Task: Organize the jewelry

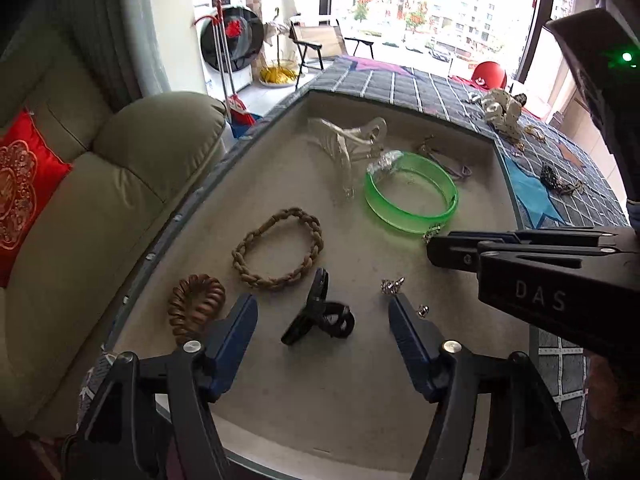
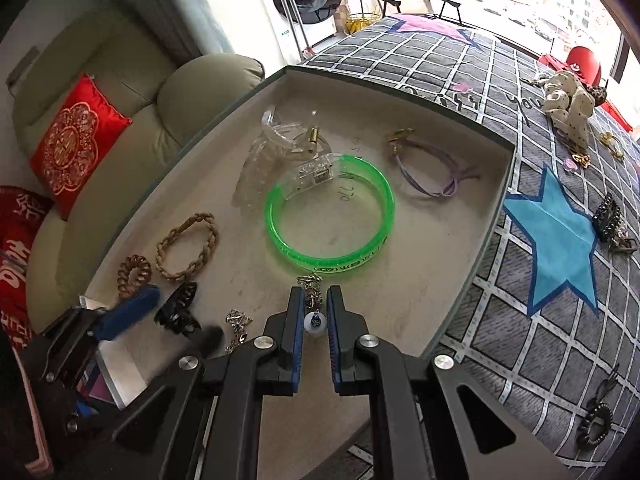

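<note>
So the left gripper is spread wide with the black claw clip lying loose on the tray floor right between its fingers, nothing pressing on it. The right gripper is pinched down on a little chain earring with a pale bead, hanging just short of the green bangle. Biggest worry imo: that earring is thin and dangly, so a weak pinch could let it slip out, or it could snag the bangle's edge right ahead of the tips. A second silver earring sits just left of the right gripper, easy to bump. Room-wise, the tray has bare floor to the gripper's right before the raised rim, while the left side is crowded with the braided band and the coil hair tie.
</note>
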Motion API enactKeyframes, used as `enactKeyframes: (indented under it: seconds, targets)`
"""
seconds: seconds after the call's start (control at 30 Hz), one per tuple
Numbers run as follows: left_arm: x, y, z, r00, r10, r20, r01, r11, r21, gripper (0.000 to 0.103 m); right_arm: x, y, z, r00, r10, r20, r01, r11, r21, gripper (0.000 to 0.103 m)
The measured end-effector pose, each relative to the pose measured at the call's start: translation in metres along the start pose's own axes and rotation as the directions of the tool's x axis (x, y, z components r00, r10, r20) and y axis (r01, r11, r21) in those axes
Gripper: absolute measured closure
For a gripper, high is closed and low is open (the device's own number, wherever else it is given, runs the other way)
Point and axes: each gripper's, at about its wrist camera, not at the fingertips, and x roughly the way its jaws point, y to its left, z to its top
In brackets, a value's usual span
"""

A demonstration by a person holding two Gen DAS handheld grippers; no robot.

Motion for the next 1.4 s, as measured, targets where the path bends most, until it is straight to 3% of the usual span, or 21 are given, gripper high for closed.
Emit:
enactKeyframes:
  seconds: [0.1,0.17,0.27,0.83,0.87,0.9,0.93,1.2,1.33,1.4]
  targets:
    - [0.001,-0.001,0.001,1.000,-0.005,-0.007,0.005,1.000,0.003,0.033,-0.001,-0.002,0.001,1.000,0.021,-0.005,-0.021,1.000,0.006,0.088]
    - [0.001,0.000,0.001,1.000,0.000,-0.011,0.000,1.000,0.005,0.033,-0.002,-0.004,0.000,0.999,0.033,-0.005,-0.033,0.999,0.016,0.074]
    - [0.002,0.000,0.001,1.000,0.003,-0.019,-0.003,1.000,0.004,0.033,-0.007,-0.003,-0.001,0.999,0.035,0.010,-0.035,0.999,0.015,0.064]
    - [0.003,0.000,-0.001,0.999,0.015,-0.034,-0.015,1.000,0.008,0.033,-0.036,-0.004,-0.007,0.998,-0.013,0.069,0.011,1.000,0.027,0.054]
    - [0.003,0.000,-0.001,0.999,0.014,-0.034,-0.013,1.000,0.007,0.030,-0.038,-0.003,-0.007,0.997,-0.018,0.075,0.017,1.000,0.025,0.053]
    - [0.002,0.000,0.000,0.999,0.011,-0.034,-0.011,1.000,0.005,0.008,-0.040,-0.003,-0.007,0.996,-0.024,0.080,0.022,0.999,0.023,0.053]
    - [0.001,0.000,0.000,1.000,0.011,-0.029,-0.011,1.000,0.003,0.000,-0.042,-0.003,-0.007,0.996,-0.027,0.084,0.026,0.999,0.021,0.051]
    - [-0.006,-0.004,0.002,1.000,0.018,-0.006,-0.018,1.000,0.014,0.000,-0.048,-0.004,-0.009,0.995,-0.044,0.088,0.041,0.999,0.031,0.045]
    - [-0.008,-0.003,0.001,1.000,0.028,-0.005,-0.028,0.999,0.015,0.000,-0.051,-0.002,-0.011,0.995,-0.055,0.088,0.053,0.998,0.025,0.025]
    - [-0.009,-0.002,0.001,0.999,0.033,-0.006,-0.033,0.999,0.015,0.000,-0.053,-0.001,-0.012,0.993,-0.068,0.094,0.066,0.998,0.021,0.022]
